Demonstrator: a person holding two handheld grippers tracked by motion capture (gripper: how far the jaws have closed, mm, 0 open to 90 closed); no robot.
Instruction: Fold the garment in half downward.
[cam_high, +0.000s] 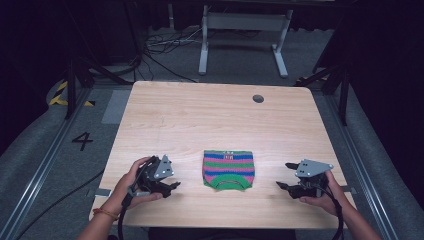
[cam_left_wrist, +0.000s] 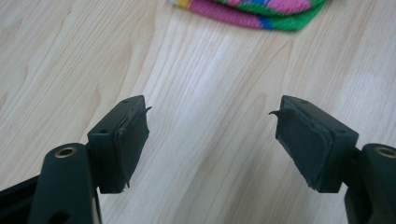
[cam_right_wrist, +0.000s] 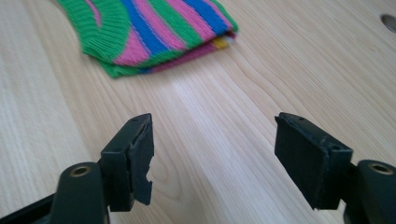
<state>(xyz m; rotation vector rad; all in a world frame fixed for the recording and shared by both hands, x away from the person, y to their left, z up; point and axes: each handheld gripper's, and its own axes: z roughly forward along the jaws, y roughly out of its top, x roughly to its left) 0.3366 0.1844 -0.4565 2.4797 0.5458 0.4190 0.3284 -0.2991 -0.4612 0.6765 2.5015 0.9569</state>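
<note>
The table (cam_high: 200, 115) was a pale wood-grain top with rounded corners, seen whole from the high view. A small round hole (cam_high: 258, 98) sat toward its far edge, right of centre — a sliver of it also showed at the upper right of the right gripper view. One thing lay directly on the wood: a folded knitted garment (cam_high: 228, 169), striped in green, pink and blue, flat and near the front edge, about midway across. In the right gripper view its layers were stacked — a yellow edge peeked between them. The grain ran in long streaks along the surface.
</note>
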